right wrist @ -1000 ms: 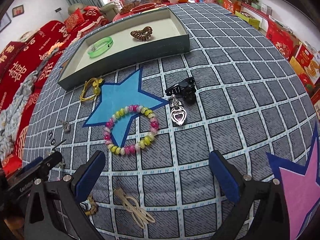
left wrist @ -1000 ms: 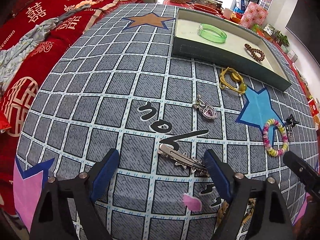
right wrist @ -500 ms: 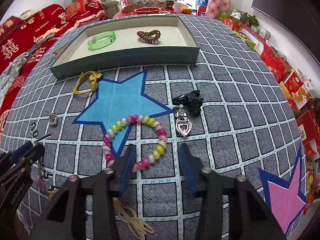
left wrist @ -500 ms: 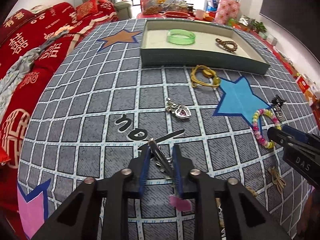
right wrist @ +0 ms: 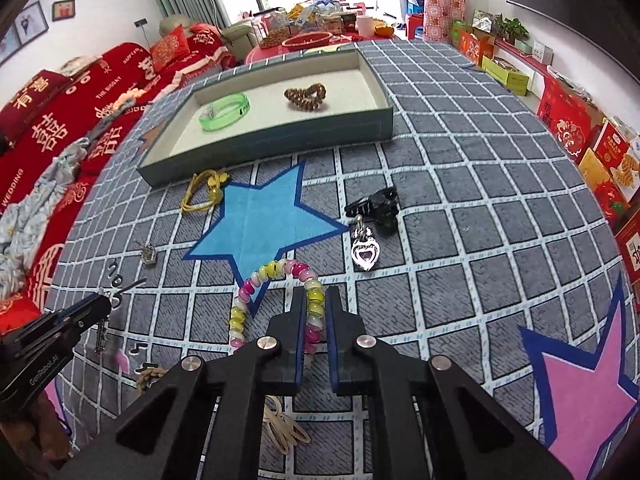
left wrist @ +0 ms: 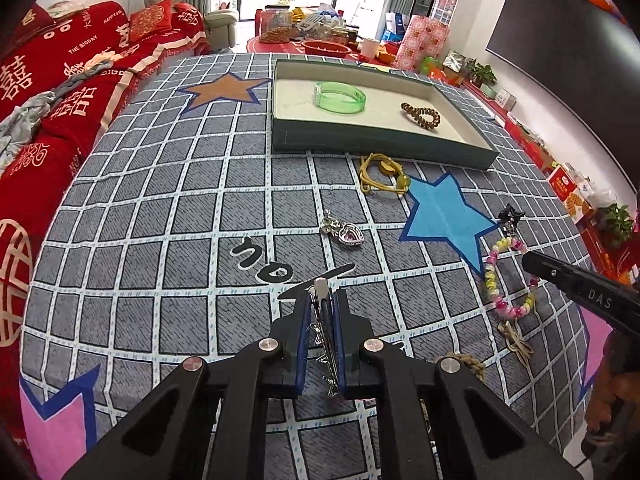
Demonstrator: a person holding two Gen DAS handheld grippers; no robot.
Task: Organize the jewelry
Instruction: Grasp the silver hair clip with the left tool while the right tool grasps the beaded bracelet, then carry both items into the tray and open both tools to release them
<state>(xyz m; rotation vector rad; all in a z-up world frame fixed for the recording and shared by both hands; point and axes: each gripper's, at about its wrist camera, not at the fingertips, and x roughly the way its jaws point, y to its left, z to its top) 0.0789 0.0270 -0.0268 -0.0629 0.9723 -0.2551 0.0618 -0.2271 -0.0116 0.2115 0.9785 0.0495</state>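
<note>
My left tongs [left wrist: 321,300] clamp the hair clip [left wrist: 323,320], right tongs [right wrist: 316,304] grip the bead bracelet [right wrist: 272,280], yellow cord [left wrist: 382,172] near the far tray [left wrist: 380,144], heart pendant [right wrist: 365,252] just right.

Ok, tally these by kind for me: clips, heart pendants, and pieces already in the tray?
Clips: 2, black clip, silver clip.
Heart pendants: 2.
Tray pieces: 2, green bangle, brown coil.
Total: 6.

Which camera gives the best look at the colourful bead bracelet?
The right wrist view: the bead bracelet sits centre-frame, clamped between that gripper's fingers. The left wrist view shows it small, near the right edge, partly behind the other gripper.
</note>
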